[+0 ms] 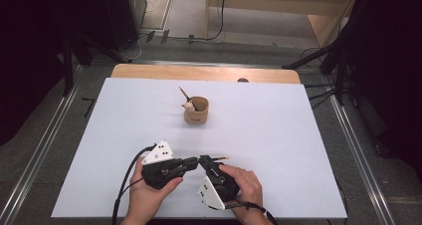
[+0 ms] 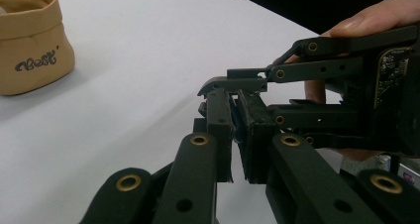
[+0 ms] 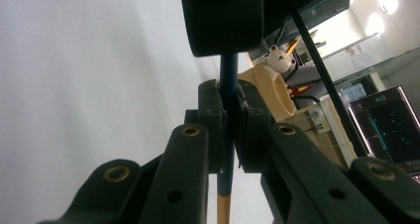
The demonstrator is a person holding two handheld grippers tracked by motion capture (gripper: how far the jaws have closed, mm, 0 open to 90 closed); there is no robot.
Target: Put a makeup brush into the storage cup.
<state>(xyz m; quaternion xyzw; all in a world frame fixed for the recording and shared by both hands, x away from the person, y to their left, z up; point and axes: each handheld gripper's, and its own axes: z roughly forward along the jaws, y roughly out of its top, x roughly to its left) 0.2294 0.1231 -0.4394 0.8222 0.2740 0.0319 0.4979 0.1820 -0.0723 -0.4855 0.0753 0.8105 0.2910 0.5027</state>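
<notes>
My two grippers meet tip to tip near the front of the white table sheet (image 1: 278,135). The right gripper (image 1: 205,161) is shut on a pencil (image 3: 228,70) with a dark blue shaft and a yellow end; its pale end (image 1: 221,158) sticks out to the right in the high view. My left gripper (image 1: 195,162) is shut too, and in the left gripper view a blue sliver of the pencil (image 2: 238,130) shows between its pads. A tan pouch-like cup (image 1: 196,111) stands farther back, holding another pencil (image 1: 184,92) and a white bear-topped pen (image 1: 188,105).
A wooden table edge (image 1: 204,73) shows behind the sheet. Metal rails (image 1: 348,135) run along both sides, with dark stands (image 1: 338,60) and cables beyond. The right gripper view catches a lit monitor (image 3: 386,125) off the table.
</notes>
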